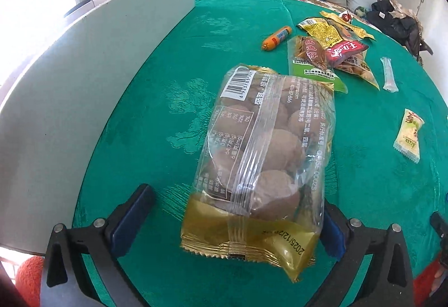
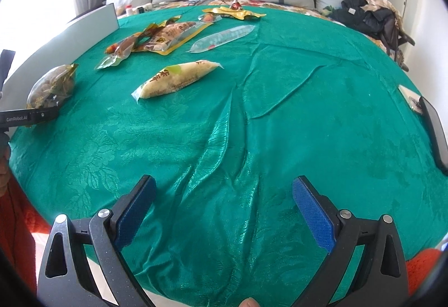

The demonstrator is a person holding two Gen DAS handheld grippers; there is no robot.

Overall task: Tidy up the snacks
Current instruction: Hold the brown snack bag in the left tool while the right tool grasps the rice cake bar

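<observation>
Straddling a clear bag of round brown cakes (image 1: 260, 156), the left tool (image 1: 235, 223) stands wide open, its pads either side of the bag's gold near end w/o visibly pinching it; whether the right pad touches can't be told. Bag appears to lie on the green cloth (image 1: 156, 116) of the surface, just right of a tall white board (image 1: 84, 77). Right tool (image 2: 224, 211) hangs open and empty over bare cloth at the near edge. Far side: a heap of mixed packets (image 1: 330, 46), an orange sausage (image 1: 81, 38), a pale yellow packet (image 1: 408, 136) to the right. Step in hand looks like the pickup of the cake bag; next move likely calls for squeezing gently, since soft cakes crush and slick film slips.
</observation>
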